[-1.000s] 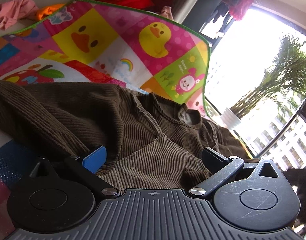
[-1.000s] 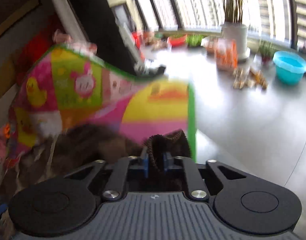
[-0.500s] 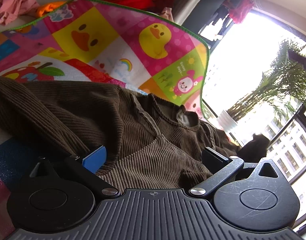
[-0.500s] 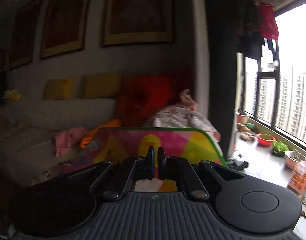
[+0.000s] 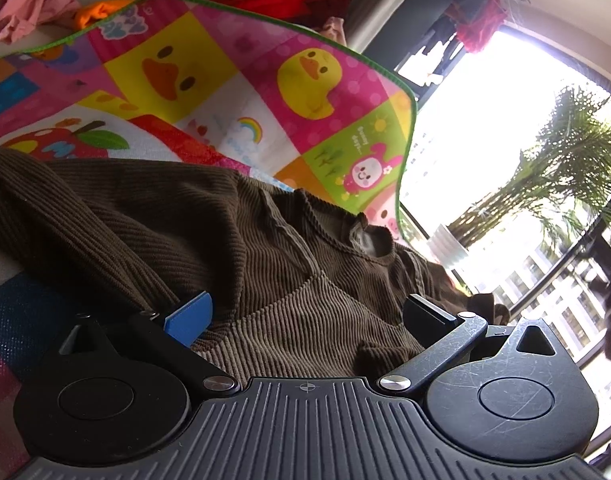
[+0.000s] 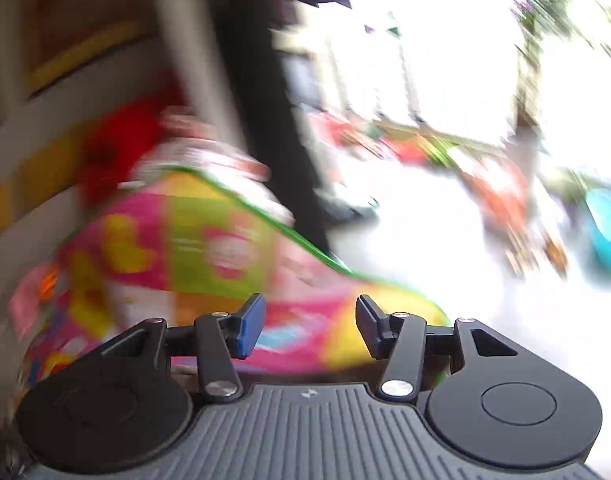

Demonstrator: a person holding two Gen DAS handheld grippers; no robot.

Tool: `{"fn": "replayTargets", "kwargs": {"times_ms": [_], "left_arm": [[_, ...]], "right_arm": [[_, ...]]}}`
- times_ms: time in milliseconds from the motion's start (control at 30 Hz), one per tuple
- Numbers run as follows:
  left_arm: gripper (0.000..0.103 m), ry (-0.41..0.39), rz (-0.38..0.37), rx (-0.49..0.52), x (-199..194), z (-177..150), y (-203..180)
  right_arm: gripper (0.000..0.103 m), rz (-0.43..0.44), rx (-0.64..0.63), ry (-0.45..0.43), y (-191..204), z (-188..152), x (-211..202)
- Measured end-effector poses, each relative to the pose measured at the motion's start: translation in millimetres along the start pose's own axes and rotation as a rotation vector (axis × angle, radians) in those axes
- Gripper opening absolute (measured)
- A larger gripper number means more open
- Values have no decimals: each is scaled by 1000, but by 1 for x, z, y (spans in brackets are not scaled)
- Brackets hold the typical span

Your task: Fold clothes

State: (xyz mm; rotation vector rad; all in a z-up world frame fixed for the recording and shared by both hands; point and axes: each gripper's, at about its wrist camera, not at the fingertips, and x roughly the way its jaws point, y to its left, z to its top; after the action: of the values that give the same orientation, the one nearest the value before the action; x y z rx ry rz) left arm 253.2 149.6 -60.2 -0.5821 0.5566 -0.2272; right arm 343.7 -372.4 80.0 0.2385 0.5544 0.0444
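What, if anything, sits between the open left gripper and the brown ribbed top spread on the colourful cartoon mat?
Nothing visible. The left gripper is open with the brown ribbed top lying directly between and ahead of its fingers, bare fabric throughout. The colourful cartoon mat beyond is bare; the pink garment lies off its far edge.

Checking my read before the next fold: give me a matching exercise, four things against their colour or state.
Things:
1. sweater
2. left gripper
3. right gripper
4. crumpled garment

States:
A. pink, beyond the play mat
B. brown ribbed, lying on the mat
C. open, nothing between the fingers
D. open, fingers astride brown fabric

Pairs: 1-B, 2-D, 3-C, 4-A
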Motion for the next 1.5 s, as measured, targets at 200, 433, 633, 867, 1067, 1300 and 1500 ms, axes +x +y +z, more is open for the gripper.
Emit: {"fn": "replayTargets", "kwargs": {"times_ms": [200, 433, 633, 867, 1067, 1300, 1500], "left_arm": [[103, -5, -4, -9, 0, 0, 1], [103, -11, -13, -26, 0, 0, 2], [103, -12, -20, -32, 0, 1, 4], [103, -13, -27, -39, -1, 1, 6], [103, -11, -31, -44, -2, 1, 6], [103, -5, -32, -48, -1, 2, 6], [103, 0, -32, -51, -1, 3, 6]], "right_arm": [[50, -177, 269, 81, -96, -48, 69], [41, -68, 282, 80, -75, -69, 129], [12, -12, 11, -21, -19, -41, 71], [11, 316, -208, -159, 123, 1, -25], [11, 592, -418, -99, 239, -32, -43], [46, 693, -468, -28, 269, -60, -30], [66, 562, -293, -33, 183, -63, -16]]}}
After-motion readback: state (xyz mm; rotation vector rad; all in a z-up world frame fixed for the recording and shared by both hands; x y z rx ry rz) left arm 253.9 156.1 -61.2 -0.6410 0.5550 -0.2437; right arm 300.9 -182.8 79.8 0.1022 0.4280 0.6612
